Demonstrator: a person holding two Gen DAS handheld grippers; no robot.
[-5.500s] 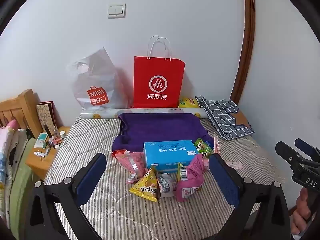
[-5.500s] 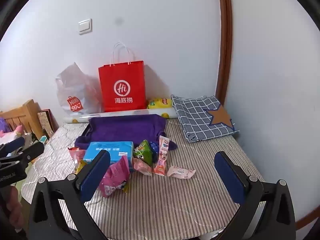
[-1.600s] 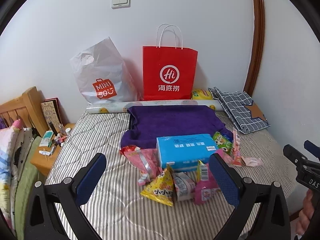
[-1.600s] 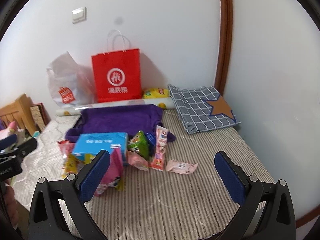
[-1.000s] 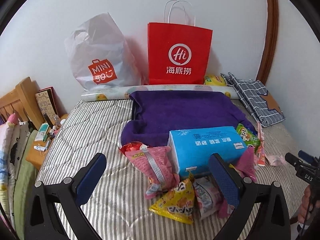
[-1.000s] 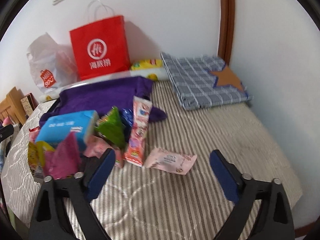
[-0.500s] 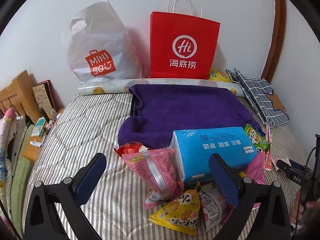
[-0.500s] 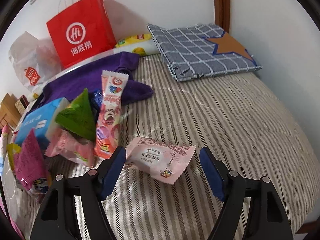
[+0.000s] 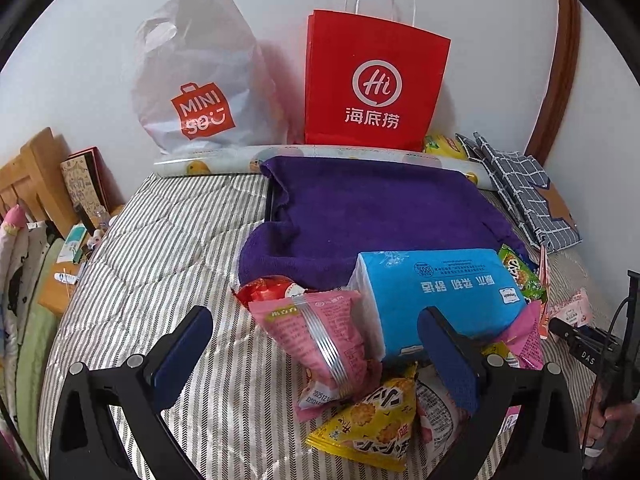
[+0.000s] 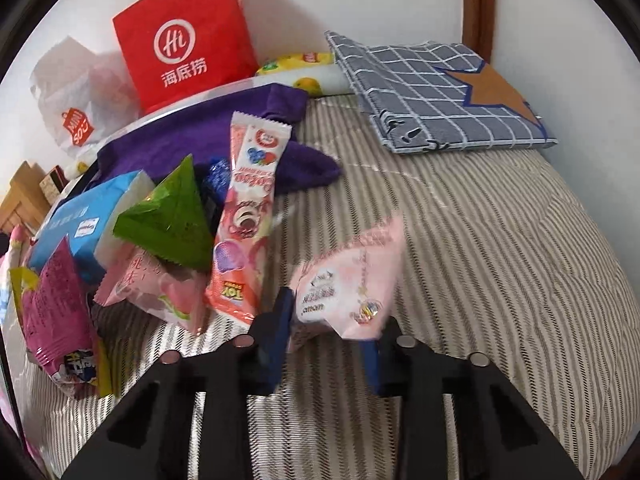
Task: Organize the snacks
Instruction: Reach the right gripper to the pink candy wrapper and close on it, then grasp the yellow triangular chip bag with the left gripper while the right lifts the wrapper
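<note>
Up close in the left wrist view, the left tool hangs with its jaws spread wide and nothing clamped, above a heap of snacks on the striped bed. A pink ridged snack bag lies between the fingers, untouched, beside a blue tissue pack and a yellow triangular pack. Behind them sit a purple towel, a red paper bag and a white plastic bag against the wall. The right tool shows at the right edge.

Seen from the right wrist, the right tool is closing its jaws, with a pale pink snack packet between the pads and tilted up off the mattress. Just left lie a long strawberry wafer packet and a green triangular pack. A checked grey cloth rests well apart by the wall.
</note>
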